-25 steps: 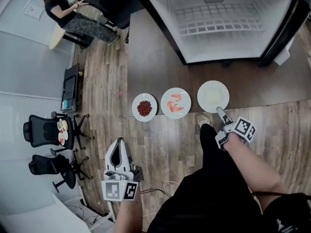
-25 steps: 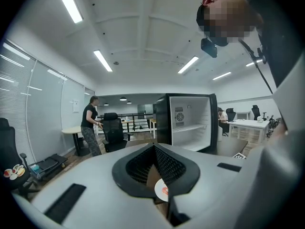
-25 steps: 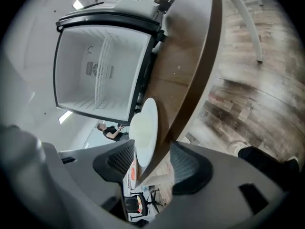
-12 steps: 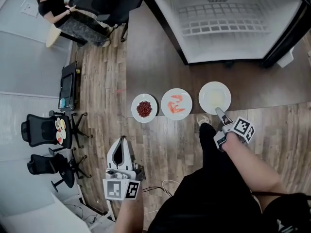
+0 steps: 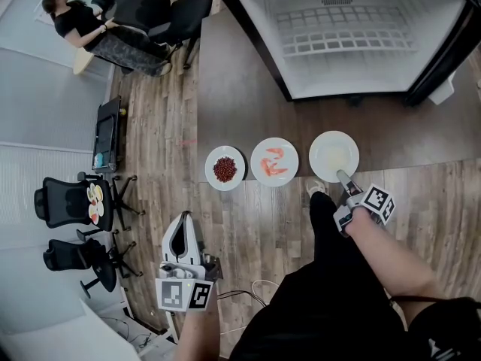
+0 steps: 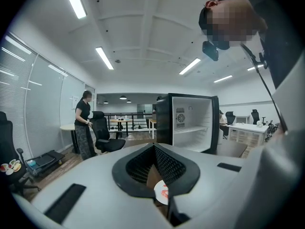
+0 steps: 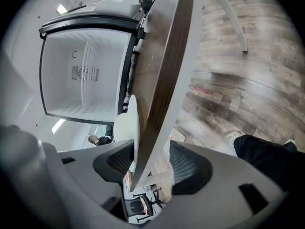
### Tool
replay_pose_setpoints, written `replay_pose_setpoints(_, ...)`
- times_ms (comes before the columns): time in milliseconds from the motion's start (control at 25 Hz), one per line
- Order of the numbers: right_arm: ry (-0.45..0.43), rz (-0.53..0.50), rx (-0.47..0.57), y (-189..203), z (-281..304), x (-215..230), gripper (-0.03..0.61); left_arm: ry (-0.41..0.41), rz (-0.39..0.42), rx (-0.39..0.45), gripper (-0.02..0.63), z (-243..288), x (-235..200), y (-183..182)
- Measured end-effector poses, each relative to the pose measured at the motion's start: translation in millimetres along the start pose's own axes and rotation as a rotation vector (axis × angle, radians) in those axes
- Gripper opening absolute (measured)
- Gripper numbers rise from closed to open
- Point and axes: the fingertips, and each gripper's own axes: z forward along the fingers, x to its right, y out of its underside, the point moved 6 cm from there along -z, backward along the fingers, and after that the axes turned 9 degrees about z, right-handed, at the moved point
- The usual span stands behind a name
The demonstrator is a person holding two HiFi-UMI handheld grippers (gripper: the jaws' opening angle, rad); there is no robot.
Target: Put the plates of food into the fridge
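Straddling the near edge of the surface [image 5: 240, 96], the right tool [image 5: 342, 177] stood wide open. The rim of the pale plate [image 5: 331, 150] and the surface's edge both sat inside its gap. Neither pad visibly pressed on anything, so nothing was held. The tool was rolled onto its side, one jaw over the plate and the other below the surface's edge. That was probably because the plate lay flat and its rim could only be pinched from above and beneath. What food the plate carried was too pale to tell.

The other two plates sat in a row with it along the same edge: the shrimp plate [image 5: 273, 161] in the middle and the plate of red beans [image 5: 225, 168] at the left. All three were well short of the fridge [image 5: 353, 77], which stood on the far side of the surface with its door open and its wire shelf bare, ready to take them.

The left tool [image 5: 183, 224] hung low over the wooden floor, well apart from the plates. Its tips met and gripped nothing. It seemed parked out of the way while the right one worked.
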Motion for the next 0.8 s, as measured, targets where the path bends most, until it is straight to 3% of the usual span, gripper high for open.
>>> replay_pose_setpoints(240,-0.120,0.018,-0.007,-3.7,2.7,1.6,0.220,-0.007,0.002,-0.013,0.003,-11.0,0.6,-1.1)
replay_pose_setpoints(360,-0.111,0.041,0.001,-6.3,3.5,-1.2,0.158,-0.011,0.011,-0.017,0.003,-15.6,-0.2,-5.2)
replay_pose_setpoints(640,-0.111,0.035,-0.012,-7.3,-1.8,0.5,0.138,-0.017,0.008,-0.008,0.003,-25.2,5.9,-5.6)
replay_pose_setpoints(680,-0.115,0.021,-0.007,-6.7,-4.4,-0.4,0.126,-0.016,0.007,-0.004,0.003,-26.2,7.4,-6.1)
replay_pose_setpoints(760,-0.119,-0.004,0.001,-3.2,-10.6,-3.7,0.028,-0.017,0.006,0.003,0.003,-28.5,8.8,-7.3)
replay_pose_setpoints(800,-0.117,0.001,0.001,-0.5,-13.2,-4.2,0.028,-0.018,0.006,0.005,0.003,-29.7,8.8,-7.8)
